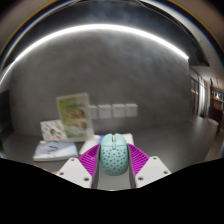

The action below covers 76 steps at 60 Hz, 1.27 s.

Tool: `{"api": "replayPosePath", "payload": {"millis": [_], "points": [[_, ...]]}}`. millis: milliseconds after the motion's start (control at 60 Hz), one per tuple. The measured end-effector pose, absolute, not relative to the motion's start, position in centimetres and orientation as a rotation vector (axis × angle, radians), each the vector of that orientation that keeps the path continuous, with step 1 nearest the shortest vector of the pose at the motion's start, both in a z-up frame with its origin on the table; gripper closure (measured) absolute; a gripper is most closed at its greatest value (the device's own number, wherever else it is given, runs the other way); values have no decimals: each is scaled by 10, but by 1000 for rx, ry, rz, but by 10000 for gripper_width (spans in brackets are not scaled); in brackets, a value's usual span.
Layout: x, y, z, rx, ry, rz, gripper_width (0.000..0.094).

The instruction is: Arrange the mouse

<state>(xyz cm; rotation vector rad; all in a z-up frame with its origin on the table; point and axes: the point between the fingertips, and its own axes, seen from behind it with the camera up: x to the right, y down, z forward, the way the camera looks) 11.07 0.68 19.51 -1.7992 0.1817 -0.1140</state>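
Apparently mid-carry: gripper [113, 168] is clenched on the mouse [113, 153], held between the pads [89, 160] above the table [150, 135]. Next: lower and release near the booklets [62, 140].

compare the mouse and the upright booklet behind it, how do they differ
The mouse is rounded and pale teal with dark speckles; the booklet is flat, rectangular and light green with printed pictures. The mouse sits between the fingers, whose purple pads lie close along its sides, though contact cannot be confirmed; the booklet is beyond them, untouched. The mouse lies low, while the booklet stands upright, slightly tilted. Both are light-coloured.
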Motion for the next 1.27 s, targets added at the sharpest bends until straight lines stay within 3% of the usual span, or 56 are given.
{"api": "replayPosePath", "payload": {"millis": [83, 150, 217, 300, 433, 617, 767, 783, 883, 1117, 1267], "points": [[19, 5, 232, -1732, 128, -73, 512], [-54, 6, 228, -1723, 90, -38, 512], [-120, 3, 191, -1785, 54, -5, 513], [-187, 2, 117, -1905, 28, 61, 511], [-222, -4, 41, -2026, -32, 16, 511], [-226, -16, -2, -2100, -13, -7, 486], [-222, -17, -6, -2102, -9, -50, 375], [-222, -19, -6, -2112, -10, -51, 284], [-227, -41, 2, -2162, -15, -20, 73], [-228, -133, 32, -2211, -30, 41, 82], [-192, -182, 30, -2243, 13, -29, 83]]}}
